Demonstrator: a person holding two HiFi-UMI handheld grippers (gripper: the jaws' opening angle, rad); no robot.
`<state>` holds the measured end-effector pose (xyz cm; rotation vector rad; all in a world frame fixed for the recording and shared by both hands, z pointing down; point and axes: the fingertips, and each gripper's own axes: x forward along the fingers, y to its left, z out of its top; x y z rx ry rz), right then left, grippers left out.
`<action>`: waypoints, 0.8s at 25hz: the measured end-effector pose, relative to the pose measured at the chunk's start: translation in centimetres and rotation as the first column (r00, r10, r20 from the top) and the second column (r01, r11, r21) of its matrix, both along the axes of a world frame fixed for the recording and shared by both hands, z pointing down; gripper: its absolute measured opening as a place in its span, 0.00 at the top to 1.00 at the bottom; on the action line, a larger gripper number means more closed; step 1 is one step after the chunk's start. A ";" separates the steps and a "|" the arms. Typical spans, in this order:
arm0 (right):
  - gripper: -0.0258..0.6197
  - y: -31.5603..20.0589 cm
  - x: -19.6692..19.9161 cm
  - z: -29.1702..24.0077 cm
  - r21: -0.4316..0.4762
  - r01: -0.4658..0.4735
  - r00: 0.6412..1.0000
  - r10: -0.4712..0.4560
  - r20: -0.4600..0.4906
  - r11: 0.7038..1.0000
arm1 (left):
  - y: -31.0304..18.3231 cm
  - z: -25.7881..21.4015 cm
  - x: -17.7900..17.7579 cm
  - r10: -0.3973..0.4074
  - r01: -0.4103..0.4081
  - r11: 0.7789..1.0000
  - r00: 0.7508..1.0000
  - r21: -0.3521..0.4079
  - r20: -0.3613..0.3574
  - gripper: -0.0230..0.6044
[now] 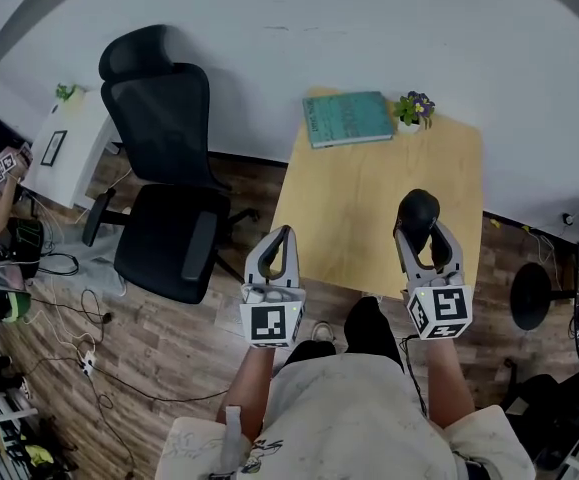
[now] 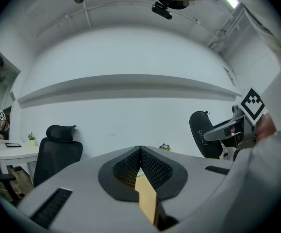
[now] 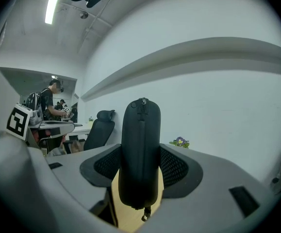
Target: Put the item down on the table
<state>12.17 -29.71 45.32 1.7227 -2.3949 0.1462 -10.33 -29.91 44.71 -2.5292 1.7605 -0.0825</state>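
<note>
Right now my right gripper (image 1: pixel 420 233) is clamped on the black zip case (image 3: pixel 140 149), holding it upright above the wooden table (image 1: pixel 359 203) (not yet set down). My left gripper (image 2: pixel 140 154) is closed and empty. Next, I reckon: lower gently, then release.

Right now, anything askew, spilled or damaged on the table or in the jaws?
Nothing stands out. The right gripper clamps the black case upright in its jaws, zipped shut. The left gripper is shut and empty. On the table, the teal book lies flat and the potted plant stands upright. No spill.
</note>
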 end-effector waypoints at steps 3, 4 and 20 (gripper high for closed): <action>0.57 -0.6 -0.7 1.7 -0.042 0.026 0.999 -0.027 -0.024 0.999 | 0.2 1.2 -0.3 -0.016 0.016 1.000 1.000 -0.023 0.000 0.95; 0.57 -0.7 -1.0 2.3 -0.057 0.036 0.999 -0.038 -0.035 0.998 | 0.3 1.7 -0.4 -0.019 0.019 0.999 1.000 -0.035 0.007 0.95; 0.57 0.6 -5.5 15.0 -0.358 0.154 0.940 -0.248 -0.233 0.921 | 3.8 7.6 -3.1 -0.098 0.096 0.984 0.995 -0.147 -0.009 0.95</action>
